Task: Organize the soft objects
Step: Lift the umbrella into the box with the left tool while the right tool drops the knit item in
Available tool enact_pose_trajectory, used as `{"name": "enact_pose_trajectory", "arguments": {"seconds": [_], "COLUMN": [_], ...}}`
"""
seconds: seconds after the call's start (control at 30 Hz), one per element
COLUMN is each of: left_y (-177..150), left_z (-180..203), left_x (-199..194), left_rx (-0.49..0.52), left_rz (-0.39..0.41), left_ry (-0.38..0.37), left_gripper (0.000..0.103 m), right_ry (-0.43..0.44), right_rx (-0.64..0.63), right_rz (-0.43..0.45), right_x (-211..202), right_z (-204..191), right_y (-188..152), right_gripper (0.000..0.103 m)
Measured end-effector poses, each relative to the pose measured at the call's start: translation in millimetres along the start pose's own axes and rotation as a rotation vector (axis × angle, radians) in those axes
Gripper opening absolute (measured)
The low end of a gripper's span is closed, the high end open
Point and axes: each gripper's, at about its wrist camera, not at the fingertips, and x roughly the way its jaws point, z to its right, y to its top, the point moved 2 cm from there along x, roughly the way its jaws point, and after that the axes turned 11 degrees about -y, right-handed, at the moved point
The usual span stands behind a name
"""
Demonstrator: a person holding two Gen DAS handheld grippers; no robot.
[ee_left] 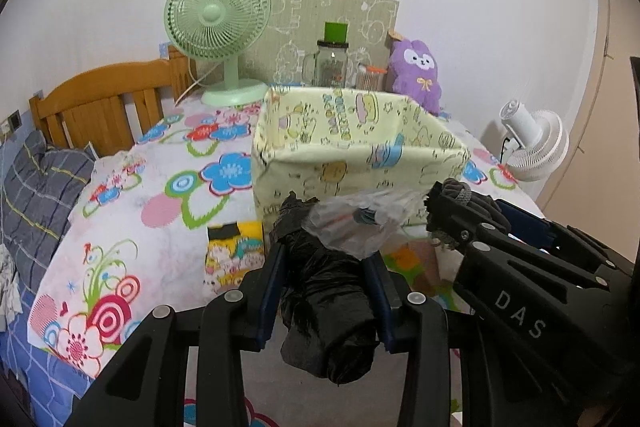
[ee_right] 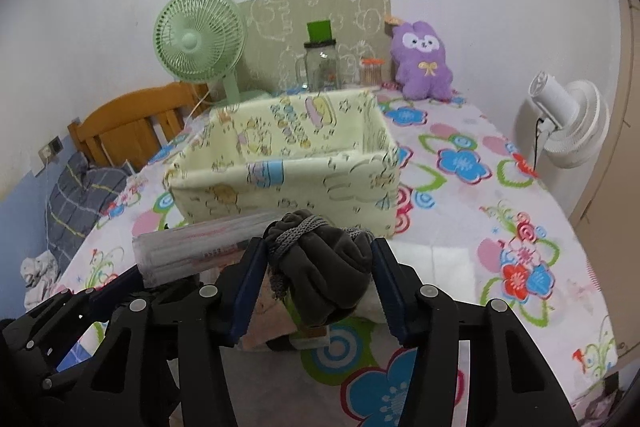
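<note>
My left gripper (ee_left: 326,267) is shut on a roll of black plastic bags (ee_left: 328,307) with a clear plastic wrapper (ee_left: 356,223) at its tip, held above the table. My right gripper (ee_right: 320,267) is shut on a dark grey-brown soft bundle (ee_right: 324,267) tied with grey cord; the right gripper also shows in the left wrist view (ee_left: 520,267). An open pale-yellow fabric basket (ee_left: 360,155) stands just beyond both grippers, also in the right wrist view (ee_right: 288,171). A purple plush toy (ee_right: 424,67) sits at the back right.
The table has a flowered cloth (ee_right: 480,187). A green desk fan (ee_left: 218,27), a glass jar (ee_left: 331,65) and a cardboard panel stand at the back. A yellow packet (ee_left: 236,251) lies before the basket. A white fan (ee_right: 568,123) stands off the right edge, a wooden bed frame (ee_left: 104,103) at left.
</note>
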Motion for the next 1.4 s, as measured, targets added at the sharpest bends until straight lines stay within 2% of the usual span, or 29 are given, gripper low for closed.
{"name": "enact_pose_trajectory", "arguments": {"seconds": [0.53, 0.73, 0.83, 1.4], "left_y": [34, 53, 58, 81], "left_z": [6, 9, 9, 10], "left_x": [-16, -25, -24, -10], "left_rx": [0.009, 0.012, 0.01, 0.029], "left_rz": [0.069, 0.117, 0.12, 0.125], "left_ry": [-0.012, -0.015, -0.019, -0.015], "left_gripper": [0.04, 0.04, 0.04, 0.04], "right_ry": [-0.025, -0.034, -0.014, -0.022], "right_rx": [0.037, 0.028, 0.045, 0.032], "right_rz": [0.087, 0.101, 0.097, 0.12], "right_x": [-24, -31, -33, -31], "right_z": [12, 13, 16, 18], "right_y": [32, 41, 46, 71], "right_gripper": [0.057, 0.057, 0.057, 0.057]}}
